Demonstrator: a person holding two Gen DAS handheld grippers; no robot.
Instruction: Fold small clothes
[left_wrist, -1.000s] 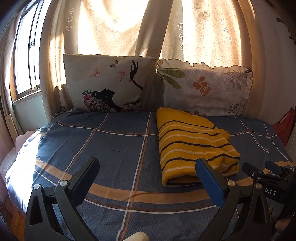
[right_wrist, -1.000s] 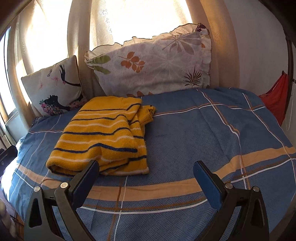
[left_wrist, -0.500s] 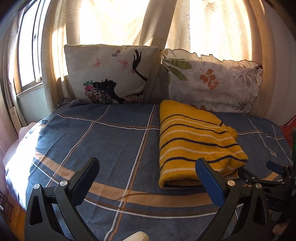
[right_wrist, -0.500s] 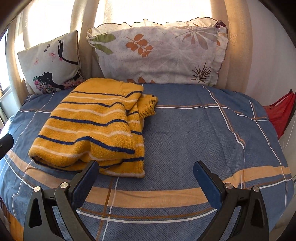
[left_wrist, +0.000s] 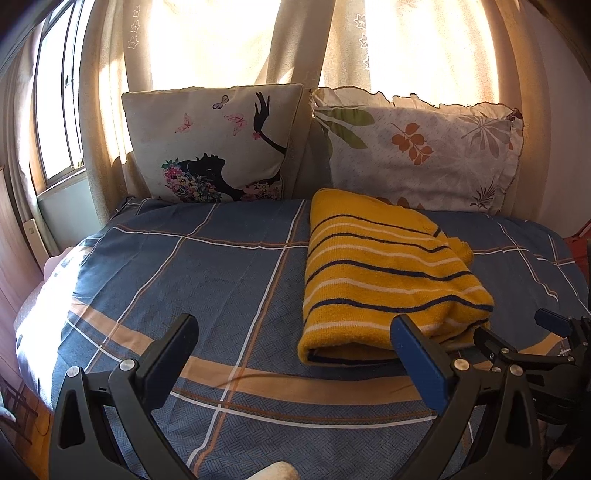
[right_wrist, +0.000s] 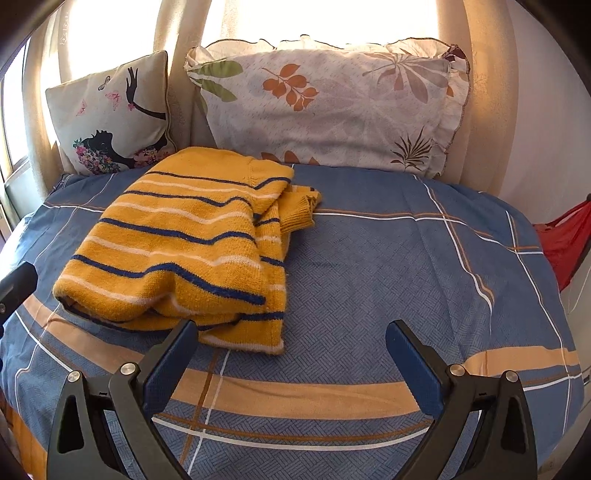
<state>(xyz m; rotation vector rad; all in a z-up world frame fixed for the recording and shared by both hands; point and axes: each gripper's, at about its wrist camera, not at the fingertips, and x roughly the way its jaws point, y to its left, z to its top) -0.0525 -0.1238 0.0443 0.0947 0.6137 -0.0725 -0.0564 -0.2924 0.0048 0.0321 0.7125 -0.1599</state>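
Fingers of the left gripper (left_wrist: 295, 354) stand wide apart above the bedspread (left_wrist: 221, 280), holding nothing. At its 1 o'clock lies the folded sweater (left_wrist: 384, 273). Right gripper (right_wrist: 291, 354) likewise spread and empty, with the sweater (right_wrist: 184, 243) at 11 o'clock, near two pillows (right_wrist: 332, 103).

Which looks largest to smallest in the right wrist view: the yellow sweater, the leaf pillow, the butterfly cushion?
1. leaf pillow and yellow sweater: alike in apparent size, and the sweater lies nearer the camera, so I do not rank them.
2. butterfly cushion: clearly smallest.
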